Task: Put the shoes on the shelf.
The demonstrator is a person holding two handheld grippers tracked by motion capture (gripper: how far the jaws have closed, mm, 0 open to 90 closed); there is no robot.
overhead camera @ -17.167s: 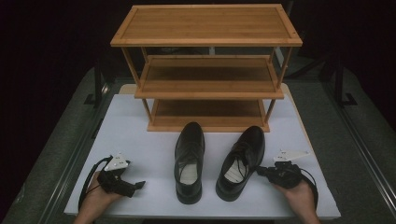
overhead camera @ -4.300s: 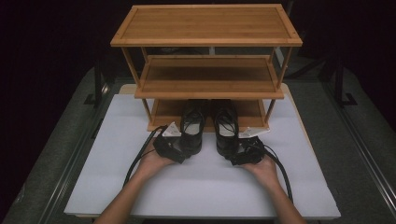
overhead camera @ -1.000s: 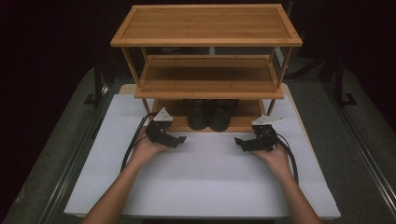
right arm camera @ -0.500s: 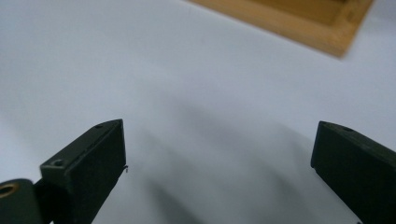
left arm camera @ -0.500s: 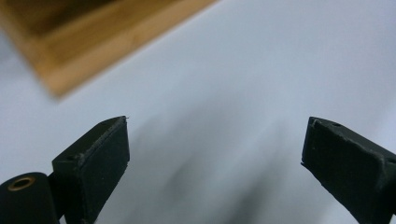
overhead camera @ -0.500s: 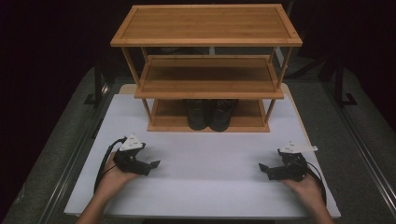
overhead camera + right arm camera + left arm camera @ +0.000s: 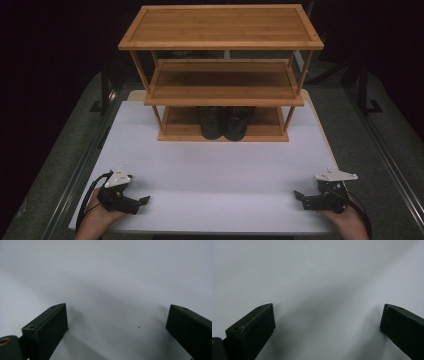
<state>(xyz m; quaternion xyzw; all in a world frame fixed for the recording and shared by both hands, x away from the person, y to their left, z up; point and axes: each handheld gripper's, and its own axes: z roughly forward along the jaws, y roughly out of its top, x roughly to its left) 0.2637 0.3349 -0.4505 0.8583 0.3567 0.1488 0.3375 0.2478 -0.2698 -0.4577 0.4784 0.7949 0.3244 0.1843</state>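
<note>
High view: shoes [image 7: 226, 121], a black pair, side by side on the rack's [image 7: 220, 26] bottom shelf. Left gripper [image 7: 142, 201] and right gripper [image 7: 299, 196] low over the white mat [image 7: 220, 170] at its near corners, well apart from the shoes.

Left gripper view: jaws wide, just opened further, nothing between.

Right gripper view: jaws wide, empty.
</note>
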